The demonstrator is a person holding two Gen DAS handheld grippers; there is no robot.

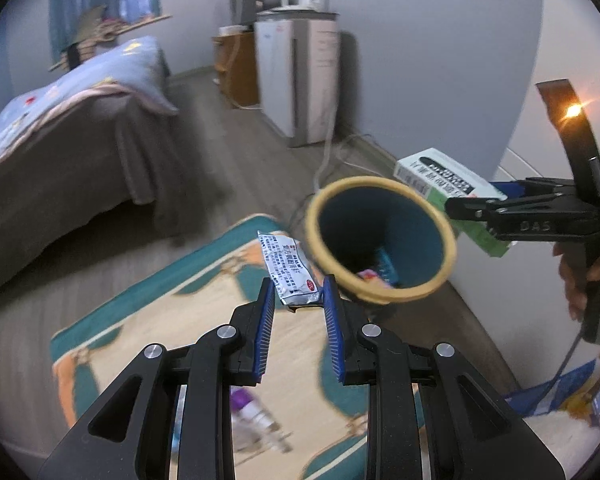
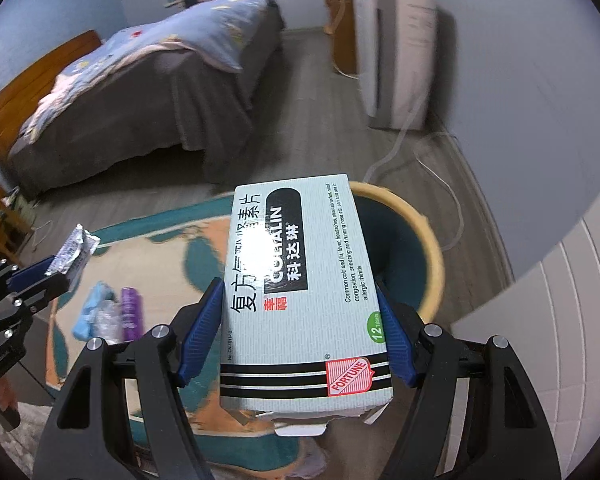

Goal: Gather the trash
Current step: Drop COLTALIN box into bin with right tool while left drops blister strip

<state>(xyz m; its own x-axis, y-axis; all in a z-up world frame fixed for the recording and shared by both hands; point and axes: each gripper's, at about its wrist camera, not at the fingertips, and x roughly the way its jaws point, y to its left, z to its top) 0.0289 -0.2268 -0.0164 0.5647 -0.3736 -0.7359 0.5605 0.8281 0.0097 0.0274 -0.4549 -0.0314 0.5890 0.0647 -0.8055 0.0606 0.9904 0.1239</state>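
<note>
The medicine box point(image 2: 300, 280) reads "FORTUNE", "12 Tablets" and "科达琳"

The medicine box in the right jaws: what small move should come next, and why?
Probably carry the medicine box a little further forward, over the mouth of the bin, then open the right gripper. The box is clamped between the jaws and only partly overlaps the bin's rim, so releasing now might drop it outside. The bin already holds some trash.
</note>
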